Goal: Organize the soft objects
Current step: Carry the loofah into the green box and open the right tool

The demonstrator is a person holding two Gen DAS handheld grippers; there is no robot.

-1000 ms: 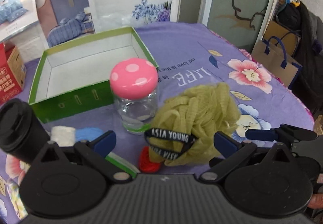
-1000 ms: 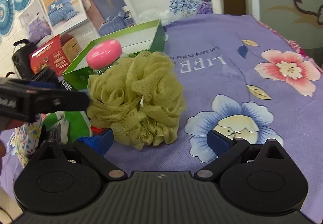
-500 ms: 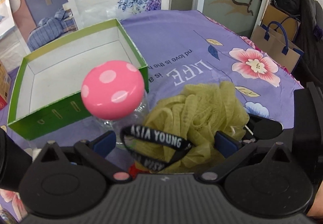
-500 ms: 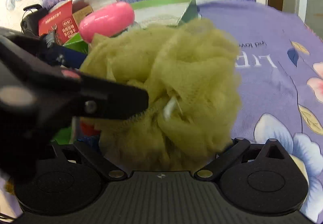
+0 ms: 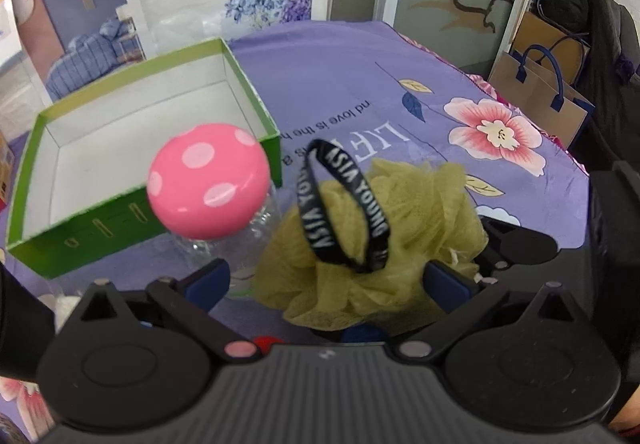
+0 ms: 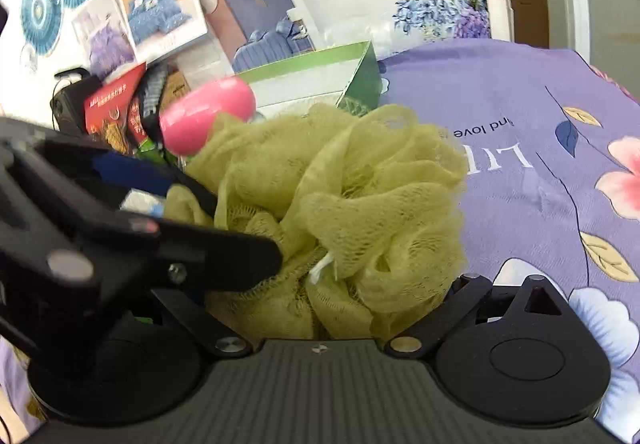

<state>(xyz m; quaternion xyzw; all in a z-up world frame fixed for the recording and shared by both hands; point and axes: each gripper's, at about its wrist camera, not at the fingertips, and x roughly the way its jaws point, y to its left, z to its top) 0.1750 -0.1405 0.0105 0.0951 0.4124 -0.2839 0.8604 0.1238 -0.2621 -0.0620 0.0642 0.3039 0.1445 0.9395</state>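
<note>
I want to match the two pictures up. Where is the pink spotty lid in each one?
Left wrist view: the pink lid sits left of centre, on a clear jar, just in front of the green box.
Right wrist view: the pink lid is upper left, seen side-on, peeking out behind the yellow-green pouf.
Shared landmark: the pouf lies right beside the lid in both views.

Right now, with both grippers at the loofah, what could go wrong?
The jar with the pink lid stands right beside the yellow-green loofah; lifting may tip it. The black wristband lies loose on top and could slide off. The left gripper and right gripper crowd together and may collide.
</note>
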